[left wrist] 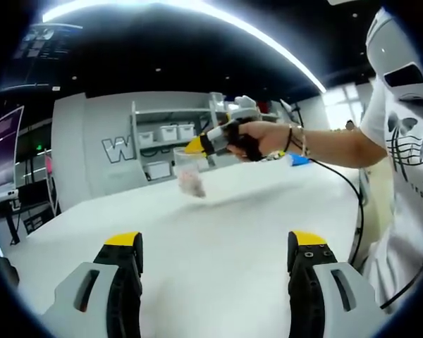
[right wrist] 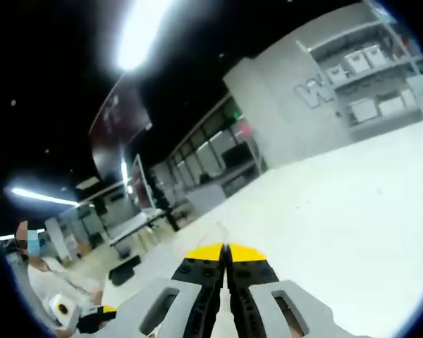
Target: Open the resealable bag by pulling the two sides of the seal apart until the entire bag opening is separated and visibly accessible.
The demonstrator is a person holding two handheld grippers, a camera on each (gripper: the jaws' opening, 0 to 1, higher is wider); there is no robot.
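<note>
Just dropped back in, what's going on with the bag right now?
The right gripper, held in the person's hand, is shut on the top edge of the clear resealable bag and holds it up above the white table. Something pinkish sits at the bag's bottom. The left gripper is open and empty, low over the table, apart from the bag. Whether the seal is parted is too small to tell.

I see a broad white table [left wrist: 218,232] under a dark ceiling crossed by a long bright strip light [left wrist: 197,10]. Behind it stands a pale grey wall with large white letters [left wrist: 116,149] and a grey shelving unit holding white storage bins [left wrist: 169,134]. A dark monitor screen [left wrist: 3,151] stands at one side.
</note>
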